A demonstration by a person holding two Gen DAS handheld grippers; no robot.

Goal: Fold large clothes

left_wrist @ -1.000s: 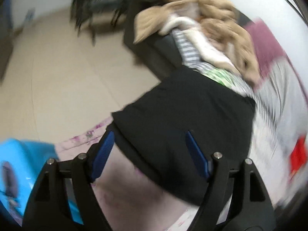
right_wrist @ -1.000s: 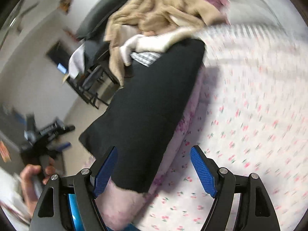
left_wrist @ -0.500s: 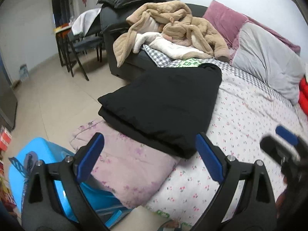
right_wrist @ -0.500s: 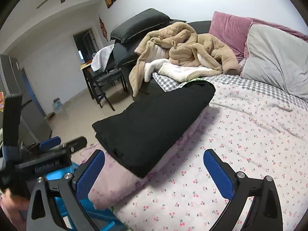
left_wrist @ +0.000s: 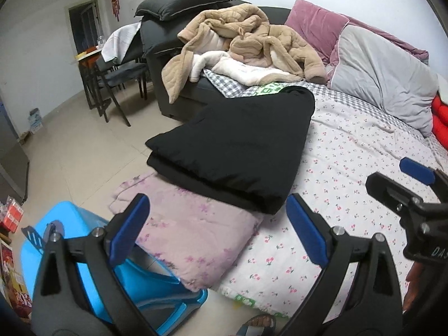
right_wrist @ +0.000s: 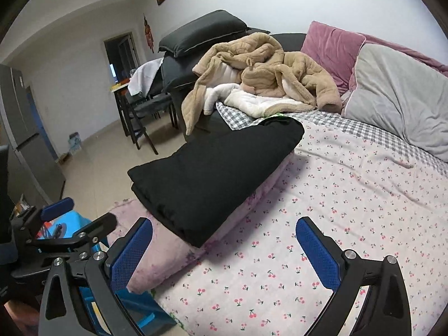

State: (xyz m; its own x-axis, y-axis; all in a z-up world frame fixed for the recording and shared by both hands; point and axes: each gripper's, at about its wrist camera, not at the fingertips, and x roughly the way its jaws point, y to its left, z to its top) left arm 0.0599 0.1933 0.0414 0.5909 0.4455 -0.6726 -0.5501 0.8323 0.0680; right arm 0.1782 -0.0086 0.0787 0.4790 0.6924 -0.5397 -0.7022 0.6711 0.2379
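Folded black garment [left_wrist: 238, 151] on pink quilt [left_wrist: 190, 232], both claws gaping, empty

Cherry-print bed [right_wrist: 350, 196] under folded pink quilt [left_wrist: 193, 232]

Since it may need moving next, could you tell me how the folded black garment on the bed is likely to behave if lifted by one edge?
The folded black garment would probably sag and unfold, since its stacked layers look soft and loose. It seems bulky, so perhaps rather heavy for one gripper. Pushed, it would likely drag or bunch on the pink floral quilt beneath rather than glide.
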